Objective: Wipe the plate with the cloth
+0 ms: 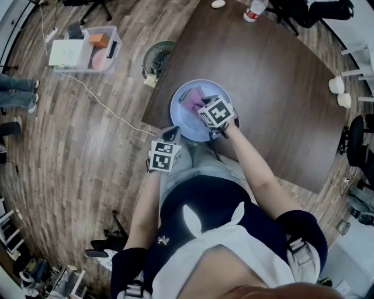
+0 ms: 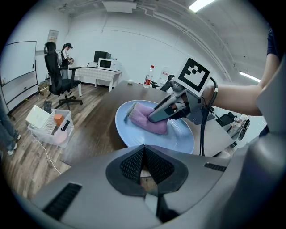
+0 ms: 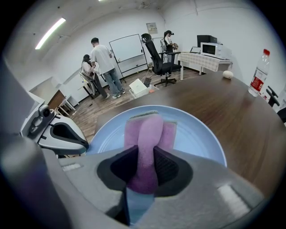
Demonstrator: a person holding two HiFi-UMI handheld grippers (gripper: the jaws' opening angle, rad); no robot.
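A light blue plate [image 1: 182, 120] lies on the near corner of a dark wooden table [image 1: 280, 87]. On it rests a folded pink cloth [image 1: 193, 97]. My right gripper [image 3: 144, 152] is shut on the near end of the cloth [image 3: 149, 127], which lies ahead over the plate [image 3: 196, 138]. In the left gripper view, the right gripper [image 2: 156, 116] angles down onto the cloth [image 2: 144, 114] in the middle of the plate [image 2: 134, 134]. My left gripper [image 2: 143, 150] is shut, its tips at the plate's near rim with nothing seen between them.
A plastic bottle [image 1: 254, 10] and a small white object [image 1: 217, 3] stand at the table's far edge. On the floor to the left are a wire bin [image 1: 158, 56], a clear crate [image 1: 87, 49] and a white cable [image 1: 99, 102]. People [image 3: 103, 60] stand by a whiteboard.
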